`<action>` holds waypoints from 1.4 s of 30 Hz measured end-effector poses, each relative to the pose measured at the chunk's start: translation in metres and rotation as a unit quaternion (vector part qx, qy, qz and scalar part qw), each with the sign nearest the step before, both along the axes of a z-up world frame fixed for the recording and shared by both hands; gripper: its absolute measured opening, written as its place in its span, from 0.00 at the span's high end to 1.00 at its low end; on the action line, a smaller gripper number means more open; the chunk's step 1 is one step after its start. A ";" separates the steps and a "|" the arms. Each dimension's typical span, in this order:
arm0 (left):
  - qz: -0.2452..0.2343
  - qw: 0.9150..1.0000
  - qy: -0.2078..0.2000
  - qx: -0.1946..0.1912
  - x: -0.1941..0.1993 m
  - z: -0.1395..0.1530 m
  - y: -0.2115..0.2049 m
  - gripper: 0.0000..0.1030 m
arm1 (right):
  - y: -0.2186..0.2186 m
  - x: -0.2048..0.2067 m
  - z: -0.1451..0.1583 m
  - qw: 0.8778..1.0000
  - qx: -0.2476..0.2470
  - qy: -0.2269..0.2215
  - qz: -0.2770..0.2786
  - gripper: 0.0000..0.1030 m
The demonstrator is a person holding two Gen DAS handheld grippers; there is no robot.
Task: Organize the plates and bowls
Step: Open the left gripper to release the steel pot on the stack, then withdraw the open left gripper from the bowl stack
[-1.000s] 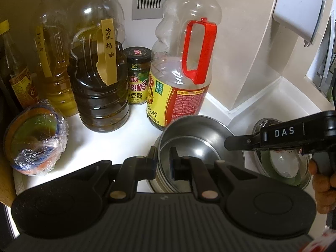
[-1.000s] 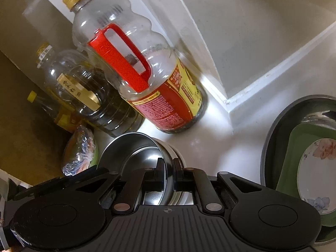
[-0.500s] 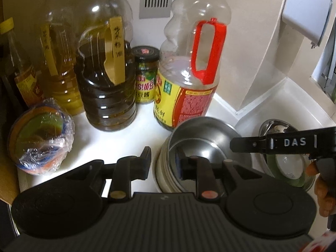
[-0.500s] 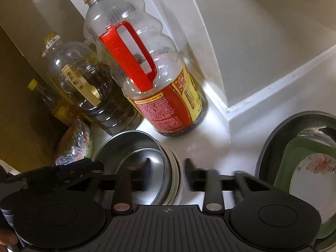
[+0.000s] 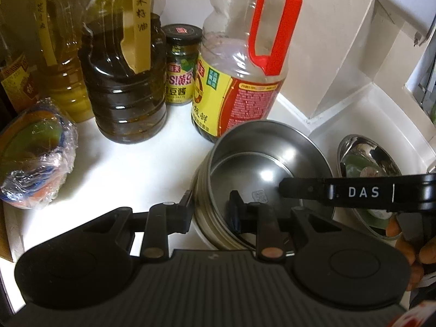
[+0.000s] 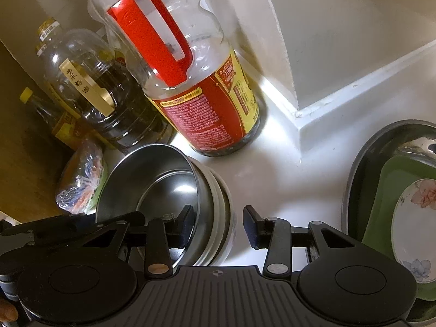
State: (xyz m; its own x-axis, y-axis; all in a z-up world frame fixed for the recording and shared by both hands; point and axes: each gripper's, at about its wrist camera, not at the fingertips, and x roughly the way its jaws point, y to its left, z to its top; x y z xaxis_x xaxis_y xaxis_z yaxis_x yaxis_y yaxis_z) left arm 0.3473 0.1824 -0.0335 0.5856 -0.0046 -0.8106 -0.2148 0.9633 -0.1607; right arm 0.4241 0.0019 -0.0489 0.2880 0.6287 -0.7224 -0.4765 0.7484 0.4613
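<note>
At the left of the left-wrist view a plastic-wrapped bowl (image 5: 35,158) sits on the white worktop (image 5: 130,169), with oil bottles (image 5: 125,81) behind it; none of these needs touching. Centre frame is the task's thing, the stack of steel bowls (image 5: 261,174), the top one tilted in the nest. The left hand-held gripper (image 5: 211,208) has just been opening and now straddles the near rim, one finger outside the wall and one inside, not visibly pressing. In the right-wrist view the right hand-held gripper (image 6: 218,224) has also just spread wide, its left finger inside the bowls (image 6: 163,190) and its right finger clear over bare worktop. To do this step well, I judge both should back straight off without dragging the rim, since the tilted top bowl could slide. At far right, a steel basin (image 6: 357,179) holds a green dish (image 6: 381,212) and a flowered plate (image 6: 414,223).
</note>
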 end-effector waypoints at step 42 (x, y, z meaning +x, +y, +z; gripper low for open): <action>-0.012 0.995 -0.091 0.047 -0.064 0.057 -0.070 0.72 | -0.122 -0.087 0.041 0.990 0.043 -0.109 -0.084 0.40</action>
State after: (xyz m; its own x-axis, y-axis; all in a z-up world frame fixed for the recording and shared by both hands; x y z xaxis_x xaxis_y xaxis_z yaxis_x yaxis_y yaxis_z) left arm 0.2837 0.1129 0.0236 0.7230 0.0505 -0.6890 -0.1668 0.9806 -0.1031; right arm 0.3374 -0.1199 -0.0081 0.5371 0.6144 -0.5780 -0.4432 0.7886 0.4264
